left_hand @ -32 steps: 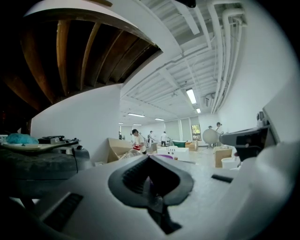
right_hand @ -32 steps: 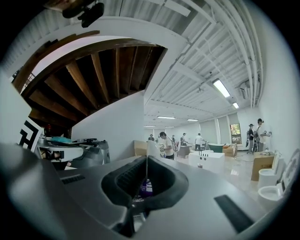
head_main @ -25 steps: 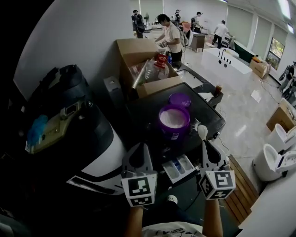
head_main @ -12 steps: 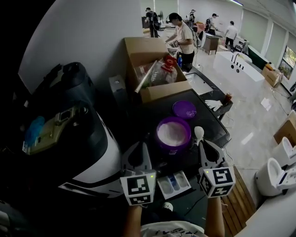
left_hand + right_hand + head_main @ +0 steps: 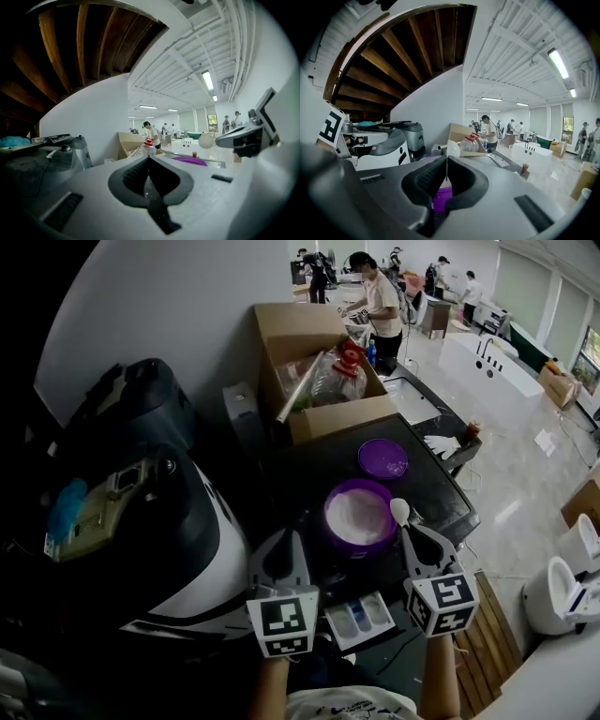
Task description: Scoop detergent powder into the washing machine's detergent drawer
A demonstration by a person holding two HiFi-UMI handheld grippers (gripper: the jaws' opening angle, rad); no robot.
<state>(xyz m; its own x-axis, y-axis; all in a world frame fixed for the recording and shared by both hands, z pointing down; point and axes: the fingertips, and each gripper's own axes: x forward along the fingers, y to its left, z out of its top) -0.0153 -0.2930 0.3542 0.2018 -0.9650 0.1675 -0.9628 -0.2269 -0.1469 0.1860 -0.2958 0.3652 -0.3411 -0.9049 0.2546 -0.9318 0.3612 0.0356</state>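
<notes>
I judge we're early on: the tub [image 5: 329,510] stands open near the machine top's front edge, full of white powder [image 5: 358,514], its lid [image 5: 382,457] lying behind it. The right gripper [image 5: 415,542] is clamped on the spoon [image 5: 399,511], which hovers just beside the tub's right rim and looks empty to me. The left gripper [image 5: 281,549] is closed on nothing. The drawer [image 5: 336,620] is pulled out below the front edge, and I see no powder in it. Scooping and tipping are left.

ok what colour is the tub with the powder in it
The tub is purple, with white powder inside. It shows best in the head view.
</notes>
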